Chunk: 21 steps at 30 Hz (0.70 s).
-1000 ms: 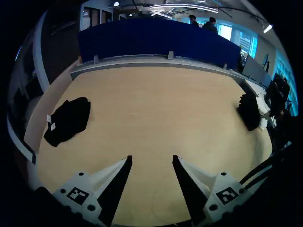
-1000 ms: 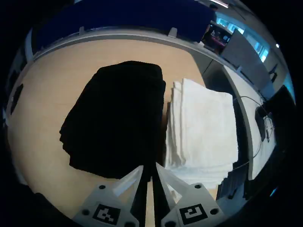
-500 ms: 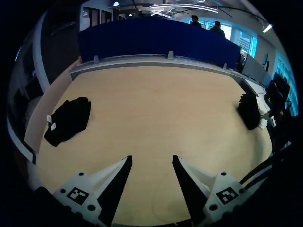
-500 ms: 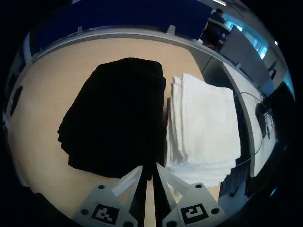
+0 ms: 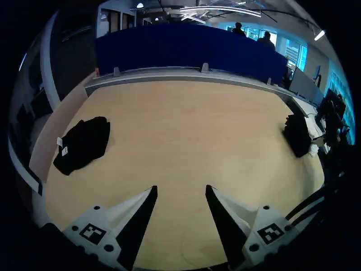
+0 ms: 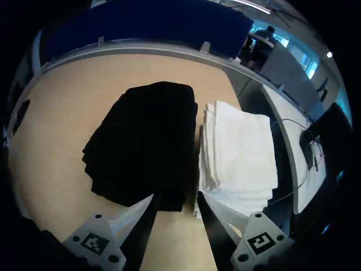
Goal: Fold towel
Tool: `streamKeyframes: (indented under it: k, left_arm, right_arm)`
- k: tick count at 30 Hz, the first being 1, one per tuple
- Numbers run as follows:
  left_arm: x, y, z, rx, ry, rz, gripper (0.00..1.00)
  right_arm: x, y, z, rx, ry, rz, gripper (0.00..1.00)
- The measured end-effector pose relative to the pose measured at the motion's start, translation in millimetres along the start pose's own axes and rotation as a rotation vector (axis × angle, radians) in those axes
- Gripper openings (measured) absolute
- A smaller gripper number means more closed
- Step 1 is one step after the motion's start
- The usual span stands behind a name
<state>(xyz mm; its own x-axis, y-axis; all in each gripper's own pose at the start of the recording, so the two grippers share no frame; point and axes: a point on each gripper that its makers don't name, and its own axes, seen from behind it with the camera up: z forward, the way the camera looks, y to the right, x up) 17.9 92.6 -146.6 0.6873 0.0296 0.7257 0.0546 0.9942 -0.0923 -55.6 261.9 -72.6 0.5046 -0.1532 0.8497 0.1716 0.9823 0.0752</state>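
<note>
Shows the left gripper point(image 5: 179, 192) with fingers spread apart above the light wooden table point(image 5: 189, 131), clamped on nothing. Finds a crumpled black towel point(image 5: 83, 143) with small white tags lying on the wood, ahead and well off to that gripper's left. Picks out a dark stack point(image 5: 297, 133) far to its right at the table edge, too small to tell layer from layer, with a scrap of white point(image 5: 312, 148) just beside it.

Shows the right gripper point(image 6: 177, 201) likewise spread apart, with the near edge of a stack of folded black towels point(image 6: 144, 144) between its fingertips; touching or above, cannot tell. Places a stack of folded white towels point(image 6: 239, 156) just beside the black one, ahead and to the right. Loses the black folds in shadow. Ends beyond both stacks at a blue partition point(image 6: 144, 22)
</note>
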Motion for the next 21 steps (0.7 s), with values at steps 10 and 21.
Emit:
streamKeyframes:
  k: [10,21]
  left_arm:
    - [4,-1.9,-1.3,-0.008,0.013,0.004,0.78]
    - [13,-8.9,-0.8,-0.019,0.041,0.005,0.78]
  right_arm:
    - [16,-18,-25.2,0.012,0.088,-0.008,0.91]
    - [55,-32,-51.9,-0.009,0.219,0.029,1.00]
